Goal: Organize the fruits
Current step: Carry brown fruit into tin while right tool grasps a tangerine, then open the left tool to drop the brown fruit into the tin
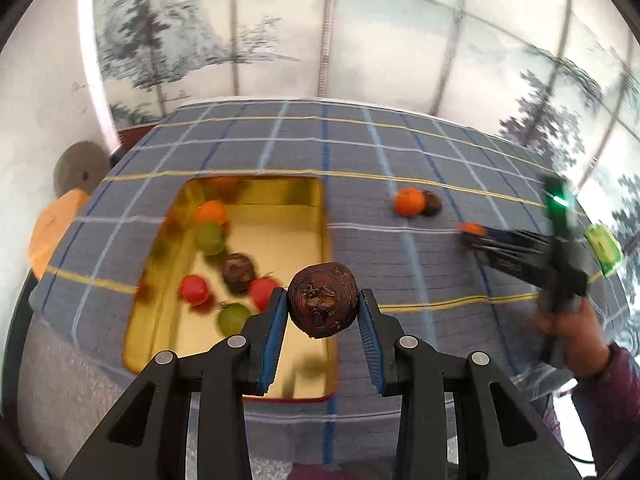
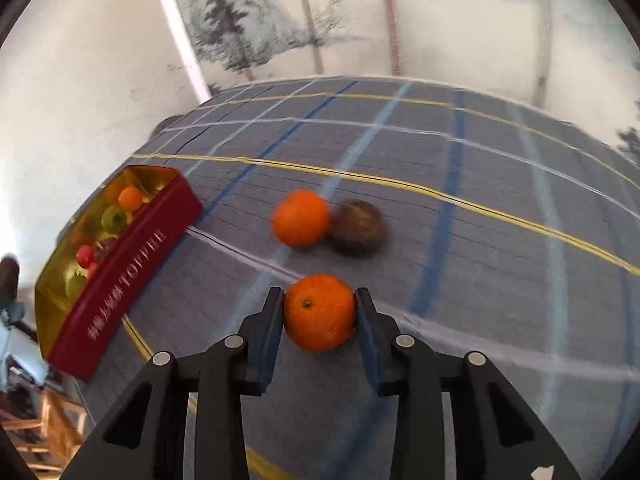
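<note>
While the left claw clenches a firm dark fruit above the tin's near end, the right claw grips a smooth, likely roll-prone orange across its middle; two fruits lie beyond.

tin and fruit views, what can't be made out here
- Left wrist view: the tin's near corner hides behind the left gripper and its dark fruit.
- Left wrist view: the right gripper is blurred; its orange barely shows.
- Right wrist view: lettering on the tin's red wall is upside down, partly unreadable.
</note>
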Motion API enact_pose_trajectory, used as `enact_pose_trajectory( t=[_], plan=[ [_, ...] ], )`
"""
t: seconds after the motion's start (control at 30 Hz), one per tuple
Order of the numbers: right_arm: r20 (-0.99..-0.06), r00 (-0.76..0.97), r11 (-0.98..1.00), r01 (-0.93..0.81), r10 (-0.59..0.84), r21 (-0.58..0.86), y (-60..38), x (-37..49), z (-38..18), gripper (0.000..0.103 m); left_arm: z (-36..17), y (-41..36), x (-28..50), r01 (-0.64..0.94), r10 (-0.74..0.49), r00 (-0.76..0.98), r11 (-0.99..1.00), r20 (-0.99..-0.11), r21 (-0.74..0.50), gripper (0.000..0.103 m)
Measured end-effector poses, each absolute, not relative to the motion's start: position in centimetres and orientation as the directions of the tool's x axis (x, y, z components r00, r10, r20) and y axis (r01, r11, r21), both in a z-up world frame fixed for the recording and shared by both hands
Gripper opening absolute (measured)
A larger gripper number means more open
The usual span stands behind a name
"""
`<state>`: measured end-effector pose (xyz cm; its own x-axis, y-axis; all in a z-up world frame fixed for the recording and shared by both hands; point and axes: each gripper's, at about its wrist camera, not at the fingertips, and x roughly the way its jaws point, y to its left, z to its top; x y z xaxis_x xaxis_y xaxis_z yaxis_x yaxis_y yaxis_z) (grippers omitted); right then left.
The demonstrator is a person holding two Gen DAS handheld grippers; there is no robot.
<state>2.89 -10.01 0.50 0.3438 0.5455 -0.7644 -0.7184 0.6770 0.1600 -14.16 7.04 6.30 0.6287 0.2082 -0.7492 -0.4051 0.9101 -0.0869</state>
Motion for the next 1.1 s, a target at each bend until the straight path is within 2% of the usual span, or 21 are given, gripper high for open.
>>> enact_pose_trajectory(
  t=[0.17,0.23,0.57,0.77,1.1],
  plan=[
    [-0.782,0.461,0.792,-0.606,0.419,0.067,-15.6,4.0,-0.2,0.033,5.3,8.6,-15.4,-0.465,0.275,0.598,0.884,-0.753,-0.046,0.037],
    [-0.774,0.454,0.804,-0.583,0.442,0.118,-17.0,4.5,-0.3,0.033,4.9,8.8,-15.6,-0.482,0.295,0.589,0.875,-0.753,-0.034,0.037],
    [-0.781,0.446,0.81,-0.573,0.437,0.126,-17.5,4.8,-0.5,0.033,3.9,8.8,-15.3,-0.467,0.329,0.588,0.884,-0.739,0.021,0.037],
    [-0.789,0.451,0.813,-0.574,0.418,0.103,-17.2,4.7,-0.6,0.033,4.4,10.2,-12.8,-0.465,0.369,0.596,0.883,-0.713,0.068,0.037],
    [-0.791,0.453,0.814,-0.573,0.412,0.096,-17.1,4.6,-0.6,0.034,2.5,12.9,-7.9,-0.463,0.416,0.539,0.873,-0.733,0.155,0.037]
  ],
)
